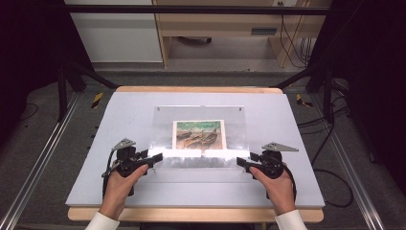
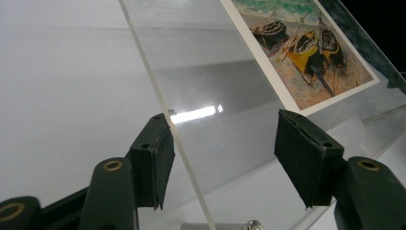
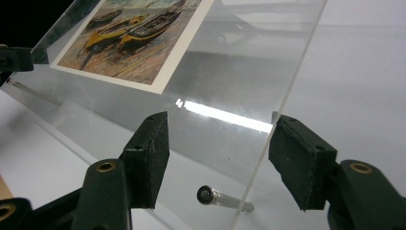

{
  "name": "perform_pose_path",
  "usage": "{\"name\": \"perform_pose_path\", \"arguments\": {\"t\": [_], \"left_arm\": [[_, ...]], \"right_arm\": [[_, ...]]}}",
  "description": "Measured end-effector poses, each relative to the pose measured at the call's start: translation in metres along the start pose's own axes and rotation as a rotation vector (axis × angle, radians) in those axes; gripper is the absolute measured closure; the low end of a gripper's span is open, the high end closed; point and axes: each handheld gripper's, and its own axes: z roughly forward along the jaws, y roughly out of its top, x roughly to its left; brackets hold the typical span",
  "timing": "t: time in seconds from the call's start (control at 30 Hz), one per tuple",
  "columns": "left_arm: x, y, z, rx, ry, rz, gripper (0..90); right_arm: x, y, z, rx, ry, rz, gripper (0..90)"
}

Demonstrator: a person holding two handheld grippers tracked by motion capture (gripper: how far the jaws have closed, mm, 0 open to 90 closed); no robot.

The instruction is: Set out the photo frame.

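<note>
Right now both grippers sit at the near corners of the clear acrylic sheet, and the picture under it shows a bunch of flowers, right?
Not flowers. The picture shows boats on a beach, plain in the left gripper view. The rest stands: the left gripper and right gripper sit at the near corners of the clear acrylic sheet.

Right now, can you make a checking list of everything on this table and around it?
Surface: white board on a wooden table, bare around the work.
Job's things: clear acrylic sheet, near edge lifted, over a picture of boats; a metal pin shows under it.
Clutter: nothing seen.
Grippers: left gripper and right gripper straddle the sheet's near corners, jaws open, pads not pressing yet.
Cables: one trails from each gripper; more lie on the floor at the right.
Surroundings: metal rails, dark frame, wooden desk behind.
</note>
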Motion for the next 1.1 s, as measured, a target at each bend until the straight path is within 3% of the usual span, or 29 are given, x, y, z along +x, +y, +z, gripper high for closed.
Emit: {"name": "perform_pose_path", "arguments": {"t": [0.5,0.93,1.1], "left_arm": [[-0.003,-0.002,-0.004,-0.003,0.006,0.018,40.6],[-0.01,-0.007,-0.014,-0.005,0.02,0.068,44.4],[-0.012,-0.009,-0.017,-0.003,0.026,0.081,45.4]], "right_arm": [[0.003,-0.001,-0.004,0.006,-0.008,-0.016,42.1],[0.01,-0.007,-0.013,0.011,-0.034,-0.087,47.0],[0.011,-0.01,-0.016,0.011,-0.033,-0.093,48.9]]}}
